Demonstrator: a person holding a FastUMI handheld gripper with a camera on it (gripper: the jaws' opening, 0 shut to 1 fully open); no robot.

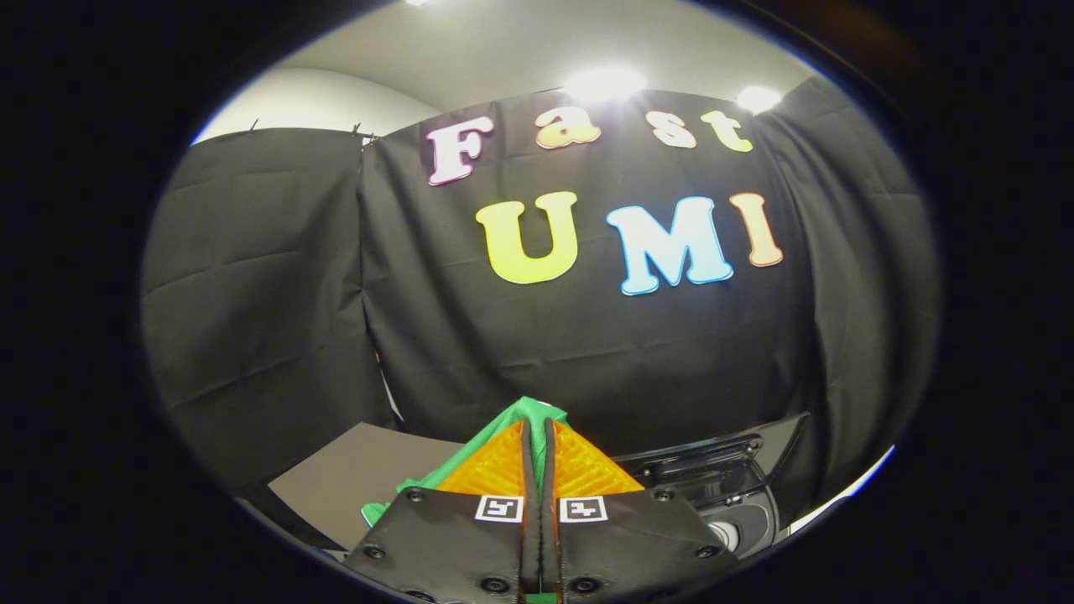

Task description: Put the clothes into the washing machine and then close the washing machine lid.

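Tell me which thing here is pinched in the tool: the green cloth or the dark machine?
The green cloth. The gripper is shut on it, cloth bunching past the fingers, while the dark washing machine sits apart, beyond.

Three ceiling lights [604, 82] burn out to white glare between eleven and one o'clock, leaving the black cloth wall [587, 335] evenly but dimly lit, its creases softly shaded. Fisheye distortion bows the wall's top hem and seams toward nine and three o'clock. Focus is crisp at centre; the washing machine [722, 495] at five o'clock sits in shadow.
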